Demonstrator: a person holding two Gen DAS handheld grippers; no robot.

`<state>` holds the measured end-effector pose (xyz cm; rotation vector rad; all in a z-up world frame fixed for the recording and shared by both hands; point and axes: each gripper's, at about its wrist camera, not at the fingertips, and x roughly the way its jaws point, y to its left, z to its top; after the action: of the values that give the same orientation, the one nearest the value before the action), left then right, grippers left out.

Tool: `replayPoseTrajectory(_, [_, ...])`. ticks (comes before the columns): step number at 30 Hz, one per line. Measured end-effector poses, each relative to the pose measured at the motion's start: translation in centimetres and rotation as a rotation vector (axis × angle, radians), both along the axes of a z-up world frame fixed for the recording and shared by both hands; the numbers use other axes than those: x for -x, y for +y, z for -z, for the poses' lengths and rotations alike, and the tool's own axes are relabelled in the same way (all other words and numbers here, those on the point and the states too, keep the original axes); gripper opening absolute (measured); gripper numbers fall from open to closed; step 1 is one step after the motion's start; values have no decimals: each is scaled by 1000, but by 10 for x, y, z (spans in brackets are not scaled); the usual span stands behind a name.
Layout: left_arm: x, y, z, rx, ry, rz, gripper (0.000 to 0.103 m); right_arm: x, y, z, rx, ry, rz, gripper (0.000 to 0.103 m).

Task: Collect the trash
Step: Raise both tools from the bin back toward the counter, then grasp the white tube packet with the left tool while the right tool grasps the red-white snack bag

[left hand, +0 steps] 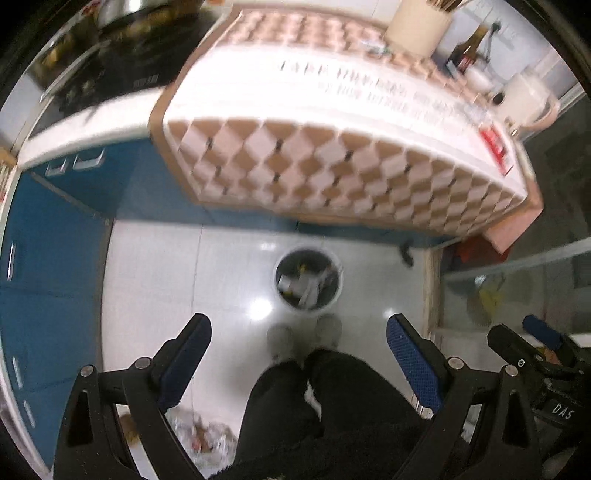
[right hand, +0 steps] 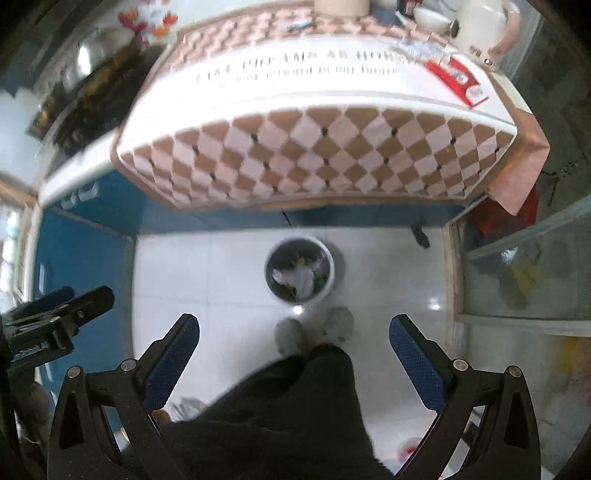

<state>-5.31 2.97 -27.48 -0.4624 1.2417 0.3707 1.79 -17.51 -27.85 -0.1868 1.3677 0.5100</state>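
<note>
White glossy floor tiles [right hand: 221, 273] are filling the kitchen below me, with blue cabinets [left hand: 51, 266] along one side. I am standing with my grey slippers [right hand: 291, 334] just beside a round white trash bin [right hand: 330, 271], which is holding crumpled paper and scraps. Beyond it, a table in a pink-and-brown checked cloth [left hand: 332, 170] is carrying a red packet [right hand: 456, 79] and a white kettle [right hand: 480, 26]. I am holding my left gripper [left hand: 298, 363] and right gripper [right hand: 293, 363] above the floor, both spread wide and gripping nothing.
</note>
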Motion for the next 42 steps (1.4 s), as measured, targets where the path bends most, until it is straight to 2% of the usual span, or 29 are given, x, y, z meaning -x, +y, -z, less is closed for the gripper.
replayPoseTrajectory(2, [-17,6,-12,-15,-50,5,101,-13,-3,-11,-45,-11,48,103])
replayPoseTrajectory(4, [-43,15,-27,-71,-108,-1,103,-36,-8,-22,-118,-12,113,103])
replayPoseTrajectory(6, [-73,23,-39,-142,-149,-3,103,-61,-11,-29,-148,-31,160,103])
replayPoseTrajectory(9, [-127,32,-47,-237,-168,-25,103,-110,-22,-33,-185,-59,239,103])
replayPoseTrajectory(11, [-162,38,-46,-287,-168,-46,103,-154,-34,-29,-173,-88,299,103])
replayPoseTrajectory(14, [-225,50,-35,-316,-134,-69,103,-223,-53,-15,-136,-144,369,103])
replayPoseTrajectory(16, [-269,59,-22,-312,-99,-73,103,-282,-48,5,-36,-203,343,103])
replayPoseTrajectory(18, [-325,65,-2,-314,-45,-73,103,-330,-39,28,31,-209,302,103])
replayPoseTrajectory(19, [-340,67,4,-311,-29,-71,103,-357,-31,44,66,-211,276,103])
replayPoseTrajectory(22, [-398,73,29,-318,31,-78,103,-418,-7,82,185,-222,197,103])
replayPoseTrajectory(24, [-424,77,43,-309,60,-87,103,-442,6,102,250,-253,154,103])
replayPoseTrajectory(27, [-447,86,58,-290,84,-112,103,-467,23,127,310,-270,95,103])
replayPoseTrajectory(29, [-461,95,66,-254,86,-153,103,-481,24,130,307,-314,122,103])
replayPoseTrajectory(32, [-483,114,76,-182,53,-234,103,-505,17,136,226,-275,185,103])
replayPoseTrajectory(34, [-497,125,80,-148,33,-270,103,-522,11,139,131,-233,225,92])
replayPoseTrajectory(35, [-505,130,81,-123,12,-283,103,-528,12,140,122,-234,228,88])
replayPoseTrajectory(37, [-518,137,85,-72,-11,-295,103,-537,17,136,98,-259,221,64])
replayPoseTrajectory(38, [-526,141,88,-43,-19,-298,102,-541,19,136,82,-261,218,60])
replayPoseTrajectory(40, [-540,144,95,2,-26,-287,102,-549,20,135,41,-253,222,45])
replayPoseTrajectory(42, [-555,147,106,35,-10,-266,102,-551,21,135,14,-240,233,40])
